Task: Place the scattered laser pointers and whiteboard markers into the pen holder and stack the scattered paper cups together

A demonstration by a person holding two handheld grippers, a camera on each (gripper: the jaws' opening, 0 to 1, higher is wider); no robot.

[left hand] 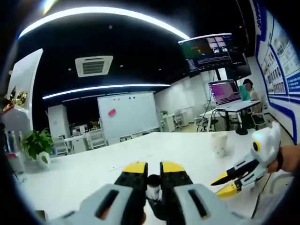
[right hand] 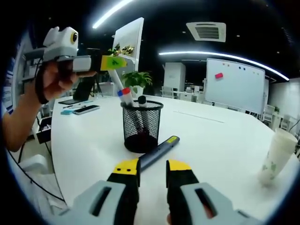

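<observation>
Right gripper view has the right gripper (right hand: 152,171) at bottom centre, its yellow-tipped jaws a narrow gap apart with nothing between them, above the white round table (right hand: 220,136). Just beyond the tips lies a dark blue laser pointer with a yellow end (right hand: 158,152), slanting up to the right, its near end reaching between the jaw tips. Behind it, touching or nearly so, stands the black wire-mesh pen holder (right hand: 141,125), with a whiteboard marker capped in red and blue (right hand: 123,93) and a black-capped marker (right hand: 141,100) poking from its rim. At upper left a hand holds the left gripper (right hand: 112,63), whose jaws clamp the top of the red-and-blue marker. A white paper cup with green print (right hand: 276,155) stands at the right edge, well apart from the holder.

Left gripper view shows those jaws at bottom centre, closed on the marker. The right gripper enters from lower right, and a paper cup sits right of centre on the table.
</observation>
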